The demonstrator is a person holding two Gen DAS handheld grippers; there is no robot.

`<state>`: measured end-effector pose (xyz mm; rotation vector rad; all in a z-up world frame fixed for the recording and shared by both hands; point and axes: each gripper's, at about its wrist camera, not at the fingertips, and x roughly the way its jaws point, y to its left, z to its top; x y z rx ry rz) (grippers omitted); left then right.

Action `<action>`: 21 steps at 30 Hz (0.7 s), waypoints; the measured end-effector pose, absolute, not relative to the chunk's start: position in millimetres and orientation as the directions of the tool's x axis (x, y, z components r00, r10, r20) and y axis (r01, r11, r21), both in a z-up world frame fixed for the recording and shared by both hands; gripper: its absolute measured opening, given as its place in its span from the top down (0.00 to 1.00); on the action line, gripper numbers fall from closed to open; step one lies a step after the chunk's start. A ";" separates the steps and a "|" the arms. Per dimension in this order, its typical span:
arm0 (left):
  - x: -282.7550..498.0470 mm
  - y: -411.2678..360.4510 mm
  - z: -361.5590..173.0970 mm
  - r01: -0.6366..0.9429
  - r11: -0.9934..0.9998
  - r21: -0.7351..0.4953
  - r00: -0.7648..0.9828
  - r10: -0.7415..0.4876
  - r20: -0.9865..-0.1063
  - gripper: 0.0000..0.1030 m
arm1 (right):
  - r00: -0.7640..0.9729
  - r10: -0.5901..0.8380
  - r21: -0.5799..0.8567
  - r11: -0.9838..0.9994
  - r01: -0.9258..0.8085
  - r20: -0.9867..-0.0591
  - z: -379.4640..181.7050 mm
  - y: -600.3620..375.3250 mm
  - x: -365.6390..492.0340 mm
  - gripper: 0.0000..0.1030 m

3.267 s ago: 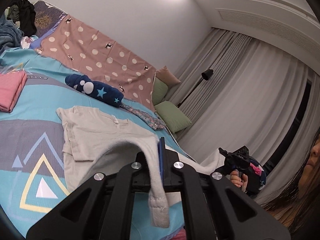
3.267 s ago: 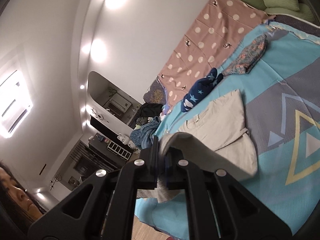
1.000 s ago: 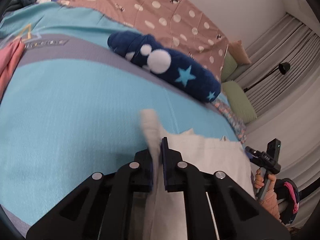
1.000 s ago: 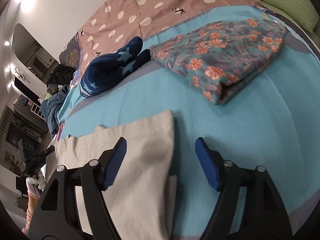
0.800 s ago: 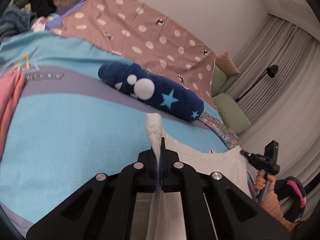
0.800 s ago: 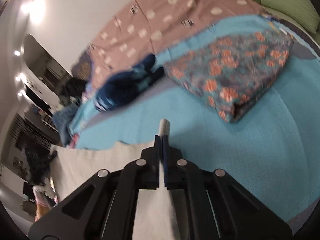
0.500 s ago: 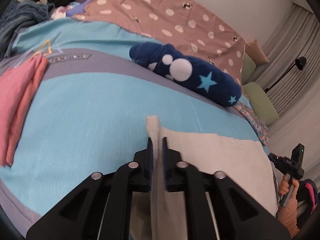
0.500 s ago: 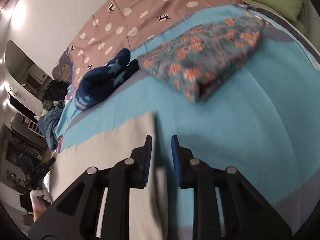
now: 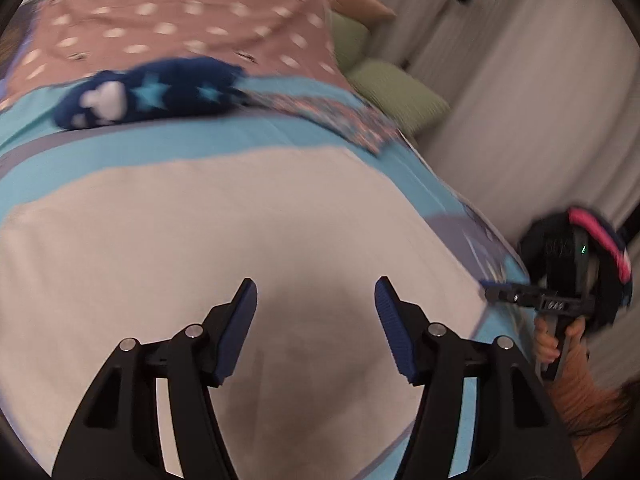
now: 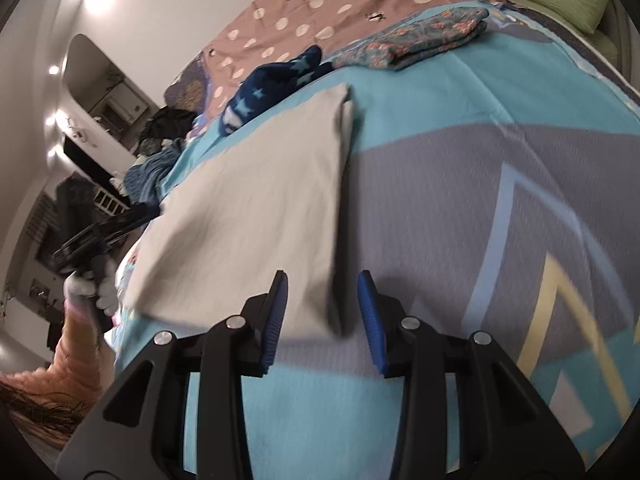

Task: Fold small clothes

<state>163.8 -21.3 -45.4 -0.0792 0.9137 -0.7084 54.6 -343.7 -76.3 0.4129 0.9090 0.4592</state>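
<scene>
Folded cream cotton garment (image 10: 256, 208) flat on bed.
Both hand-held grippers (image 9: 316, 292) (image 10: 322, 292) gape, empty; cloth soft, limp: pinch near-edge corners.

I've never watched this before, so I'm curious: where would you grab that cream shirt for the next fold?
Probably the near corner of the shirt, by its long right edge. That corner already lies between the open right gripper jaws, so come straight in from the near side. The cloth lies flat, so only edges give a pinch.
</scene>
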 end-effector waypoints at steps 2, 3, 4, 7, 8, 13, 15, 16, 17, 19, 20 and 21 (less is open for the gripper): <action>158.8 -56.7 -55.5 0.578 0.740 -0.345 0.347 -0.605 -0.717 0.39 | 0.517 0.561 0.524 0.819 -0.234 -0.646 -79.4 -340.5 48.5 0.60; 156.7 -71.3 -59.7 0.596 0.725 -0.346 0.322 -0.610 -0.724 0.39 | 0.511 0.563 0.520 0.820 -0.242 -0.650 -81.4 -339.6 48.5 0.59; 155.7 -84.9 -63.6 0.613 0.711 -0.346 0.299 -0.613 -0.731 0.39 | 0.506 0.565 0.519 0.819 -0.245 -0.652 -83.1 -339.1 49.7 0.59; 154.3 -119.8 -74.3 0.647 0.688 -0.328 0.258 -0.603 -0.755 0.38 | 0.490 0.582 0.543 0.805 -0.237 -0.649 -88.9 -341.1 59.6 0.79; 151.6 -127.8 -76.6 0.655 0.688 -0.314 0.266 -0.598 -0.756 0.35 | 0.480 0.583 0.551 0.804 -0.224 -0.656 -91.7 -342.0 63.6 0.93; 145.8 -139.5 -79.0 0.683 0.642 -0.348 0.228 -0.639 -0.734 0.35 | 0.477 0.757 0.726 0.618 -0.301 -0.447 -77.6 -361.4 49.9 0.95; 141.4 -141.4 -76.8 0.700 0.612 -0.368 0.195 -0.659 -0.726 0.35 | 0.485 0.756 0.708 0.624 -0.331 -0.439 -70.0 -365.2 44.1 0.95; 136.7 -143.6 -76.5 0.711 0.595 -0.376 0.175 -0.667 -0.724 0.35 | 0.497 0.730 0.683 0.657 -0.319 -0.470 -69.6 -367.8 44.7 0.95; 129.6 -146.8 -75.0 0.728 0.569 -0.382 0.150 -0.677 -0.721 0.35 | 0.506 0.696 0.658 0.694 -0.291 -0.510 -73.0 -373.1 47.3 0.95; 115.4 -157.8 -72.8 0.766 0.526 -0.370 0.116 -0.679 -0.724 0.35 | 0.505 0.676 0.670 0.705 -0.233 -0.536 -79.7 -386.0 56.2 0.93; 106.2 -166.6 -72.2 0.791 0.511 -0.338 0.116 -0.666 -0.736 0.35 | 0.511 0.670 0.682 0.703 -0.201 -0.539 -81.6 -393.5 60.5 0.93; 99.4 -175.9 -72.3 0.811 0.497 -0.307 0.117 -0.652 -0.749 0.35 | 0.522 0.660 0.686 0.705 -0.181 -0.540 -79.3 -400.3 66.7 0.93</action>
